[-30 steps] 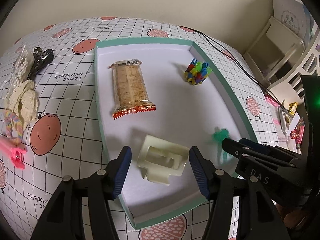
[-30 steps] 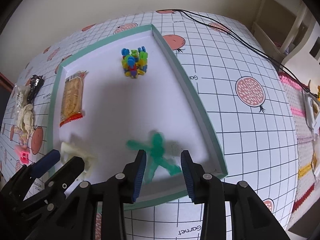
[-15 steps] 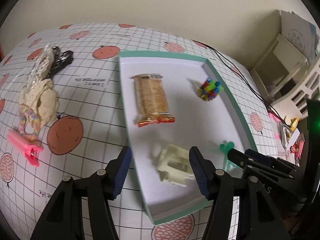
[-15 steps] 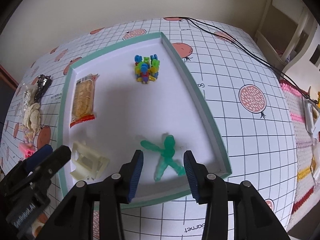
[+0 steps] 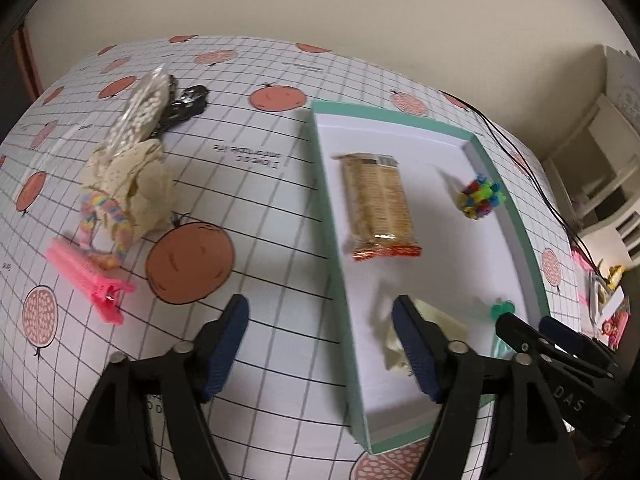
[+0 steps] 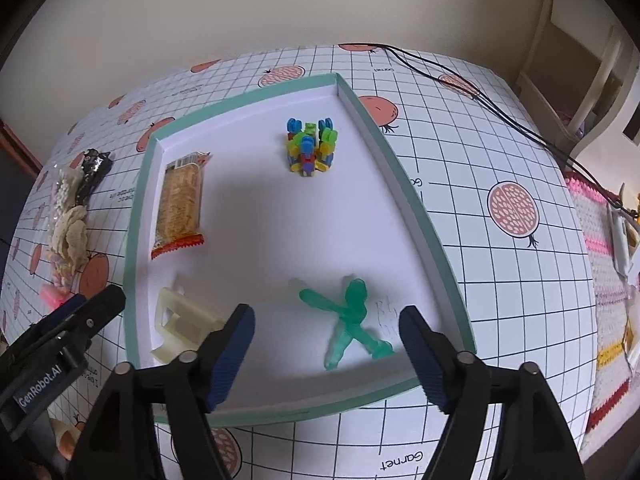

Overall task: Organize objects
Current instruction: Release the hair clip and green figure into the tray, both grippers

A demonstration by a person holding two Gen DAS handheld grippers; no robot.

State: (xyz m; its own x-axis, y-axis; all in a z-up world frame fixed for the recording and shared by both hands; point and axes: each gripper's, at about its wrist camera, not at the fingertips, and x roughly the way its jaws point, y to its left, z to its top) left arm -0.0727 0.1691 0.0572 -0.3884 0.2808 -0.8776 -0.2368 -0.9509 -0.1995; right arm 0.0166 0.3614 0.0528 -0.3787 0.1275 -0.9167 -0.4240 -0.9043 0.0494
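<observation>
Inside, the tray (image 6: 416,216) holds a snack bar (image 6: 180,204), block cluster (image 6: 311,148), figure (image 6: 350,320) and clip (image 6: 182,324).

There is one tray (image 6: 416,216). In it lie four things: one snack bar (image 6: 180,204), one block toy (image 6: 310,148), one green toy man (image 6: 348,320) and one cream plastic piece (image 6: 180,328). One pink clip (image 5: 86,276) lies outside.

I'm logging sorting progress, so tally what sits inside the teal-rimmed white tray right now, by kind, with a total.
In the teal-rimmed white tray:
Orange-ended snack bar packet: 1
Multicoloured plastic block cluster: 1
Translucent green toy figure: 1
Cream plastic bracket: 1
Total: 4
</observation>
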